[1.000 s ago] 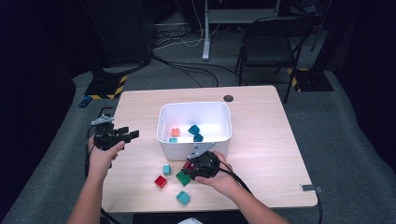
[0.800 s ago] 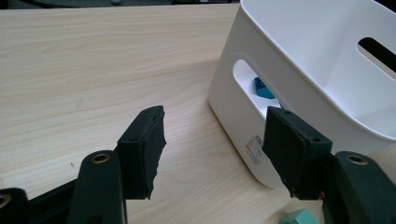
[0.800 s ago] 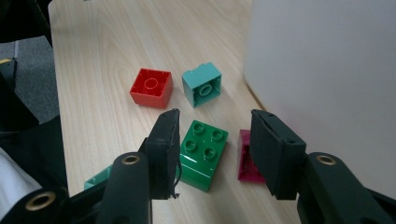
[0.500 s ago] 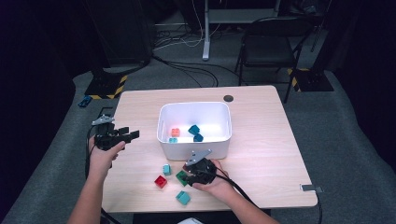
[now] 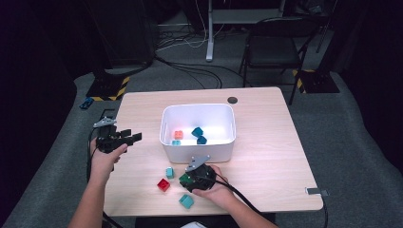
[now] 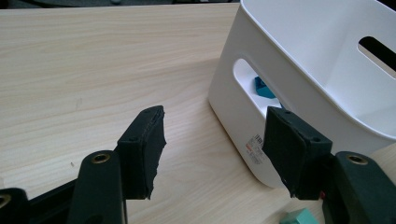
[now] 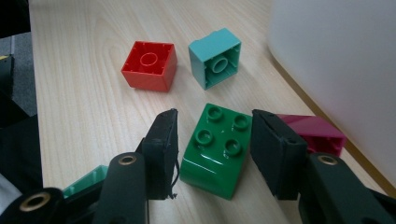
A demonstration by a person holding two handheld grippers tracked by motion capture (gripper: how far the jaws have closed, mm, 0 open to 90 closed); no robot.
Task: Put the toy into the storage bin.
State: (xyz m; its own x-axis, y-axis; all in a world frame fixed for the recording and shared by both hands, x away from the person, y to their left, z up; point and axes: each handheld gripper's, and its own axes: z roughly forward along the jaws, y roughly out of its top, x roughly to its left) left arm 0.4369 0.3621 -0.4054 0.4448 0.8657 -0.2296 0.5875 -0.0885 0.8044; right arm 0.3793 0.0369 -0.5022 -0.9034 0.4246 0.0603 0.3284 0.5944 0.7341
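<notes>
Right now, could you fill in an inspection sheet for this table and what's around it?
Surface: wooden table, a dark round spot near its far edge.
Job's things: green block between the right gripper's jaws; white bin holding orange and blue blocks.
Clutter: red block, teal block and magenta block loose on the table.
Grippers: right gripper open, pads beside the green block, a gap on each side; left gripper open, nothing between its jaws.
Cables: floor cables behind the table.
Surroundings: folding chair, dark room.
</notes>
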